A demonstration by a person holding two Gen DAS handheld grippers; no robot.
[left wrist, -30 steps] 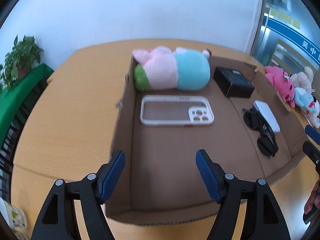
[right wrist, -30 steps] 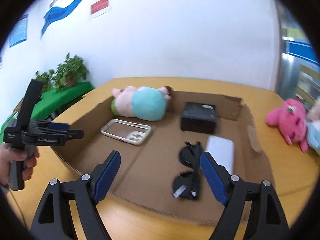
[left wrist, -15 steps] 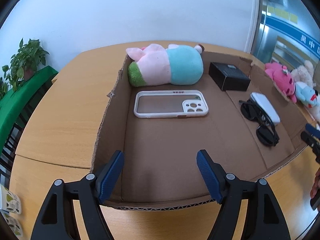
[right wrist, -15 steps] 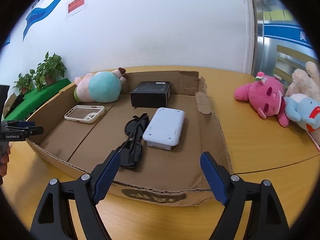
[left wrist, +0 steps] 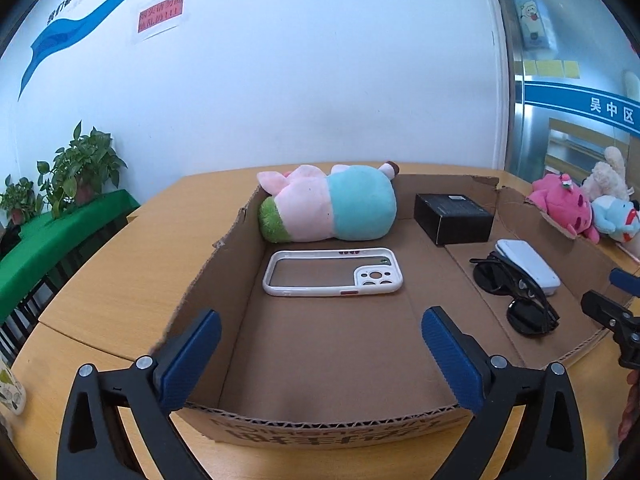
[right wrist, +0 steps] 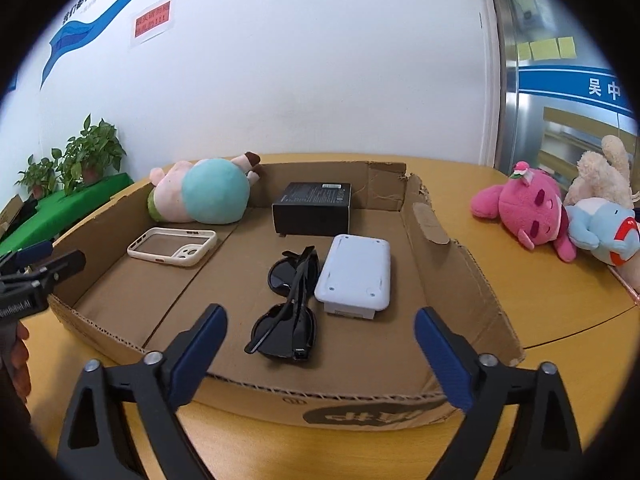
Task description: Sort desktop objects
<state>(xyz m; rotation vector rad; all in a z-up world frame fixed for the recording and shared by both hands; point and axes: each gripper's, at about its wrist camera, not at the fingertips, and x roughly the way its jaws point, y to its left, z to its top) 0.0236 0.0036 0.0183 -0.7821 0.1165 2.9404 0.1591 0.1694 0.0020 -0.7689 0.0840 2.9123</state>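
Both grippers, left (left wrist: 320,354) and right (right wrist: 320,350), hover with jaws apart and empty over a cardboard tray (right wrist: 436,240); sunglasses (right wrist: 290,304) lie at 12 o'clock from the right one, touching a white case (right wrist: 354,276).

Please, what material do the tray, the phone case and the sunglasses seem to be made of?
Tray: corrugated cardboard, matte brown; the wavy fluting shows along its cut front edge.
Phone case: probably soft plastic or silicone, an off-white rim around a clear back that shows the cardboard beneath.
Sunglasses: apparently glossy black plastic, with dark, shiny lenses.
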